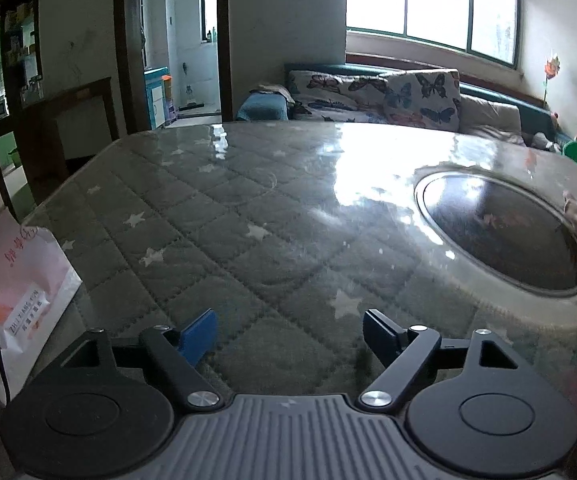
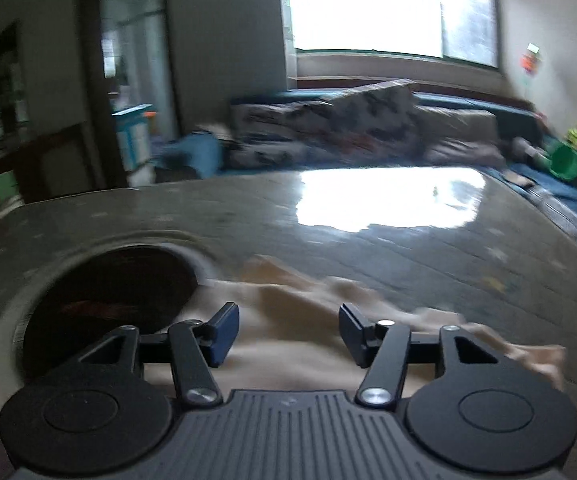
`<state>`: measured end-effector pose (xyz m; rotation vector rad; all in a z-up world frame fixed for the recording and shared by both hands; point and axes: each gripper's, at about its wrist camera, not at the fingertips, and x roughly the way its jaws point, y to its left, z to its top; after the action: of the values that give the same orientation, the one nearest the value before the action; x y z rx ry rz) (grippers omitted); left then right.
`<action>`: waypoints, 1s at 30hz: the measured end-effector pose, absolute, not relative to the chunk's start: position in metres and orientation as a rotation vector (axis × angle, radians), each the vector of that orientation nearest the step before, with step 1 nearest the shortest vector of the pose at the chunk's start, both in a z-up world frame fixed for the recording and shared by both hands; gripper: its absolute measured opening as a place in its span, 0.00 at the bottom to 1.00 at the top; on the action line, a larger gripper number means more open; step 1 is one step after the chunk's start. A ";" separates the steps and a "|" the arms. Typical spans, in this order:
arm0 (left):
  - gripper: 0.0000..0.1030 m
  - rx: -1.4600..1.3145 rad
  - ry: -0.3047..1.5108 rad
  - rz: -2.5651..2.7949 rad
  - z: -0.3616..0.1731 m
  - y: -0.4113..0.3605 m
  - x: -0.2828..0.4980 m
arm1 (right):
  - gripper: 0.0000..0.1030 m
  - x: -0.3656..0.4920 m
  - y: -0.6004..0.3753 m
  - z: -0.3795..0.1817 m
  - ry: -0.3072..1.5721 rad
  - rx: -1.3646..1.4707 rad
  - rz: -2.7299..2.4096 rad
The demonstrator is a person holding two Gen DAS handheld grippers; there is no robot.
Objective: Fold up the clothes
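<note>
Now, with both my left tongs and right tongs released, I should lower the right pair onto the beige garment's lower-centre edge and pinch one layer only.

On the white and pink paper bag, "ZHU XIANG" is read in dark capitals on a slanted label; the red characters above and small print beneath cannot be made out.

Daylight pours from the overexposed window at the back, throwing white glare across the glossy bench toward its far edge. The room's left is dim. The right wrist view is motion-blurred; fisheye bends both views' edges.
</note>
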<state>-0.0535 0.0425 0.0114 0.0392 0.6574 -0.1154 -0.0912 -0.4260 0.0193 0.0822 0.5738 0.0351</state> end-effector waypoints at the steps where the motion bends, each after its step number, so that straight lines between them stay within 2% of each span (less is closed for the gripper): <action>1: 0.84 0.029 0.652 -0.111 0.013 0.043 -0.053 | 0.62 -0.093 -0.416 0.020 0.568 0.069 0.071; 3: 0.88 0.009 0.643 -0.101 0.017 0.043 -0.052 | 0.69 -0.097 -0.394 0.019 0.560 0.038 0.141; 5: 0.89 0.011 0.639 -0.083 0.017 0.041 -0.049 | 0.73 -0.100 -0.372 0.018 0.556 0.008 0.210; 6: 0.89 0.012 0.640 -0.072 0.016 0.040 -0.047 | 0.80 -0.099 -0.363 0.015 0.562 -0.001 0.233; 7: 0.89 0.006 0.647 -0.061 0.015 0.040 -0.045 | 0.81 -0.098 -0.355 0.012 0.570 -0.005 0.250; 12: 0.91 -0.020 0.667 -0.027 0.010 0.039 -0.037 | 0.84 -0.089 -0.331 -0.001 0.605 -0.018 0.289; 21: 0.98 0.018 0.680 -0.024 0.005 0.028 -0.032 | 0.97 -0.074 -0.313 -0.015 0.648 -0.045 0.299; 30: 1.00 0.031 0.685 -0.019 0.004 0.026 -0.031 | 1.00 -0.066 -0.308 -0.022 0.689 -0.064 0.294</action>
<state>-0.0312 0.0257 0.0036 0.0313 0.6847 -0.0188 -0.0659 -0.3081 -0.0215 -0.0642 0.6886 0.2944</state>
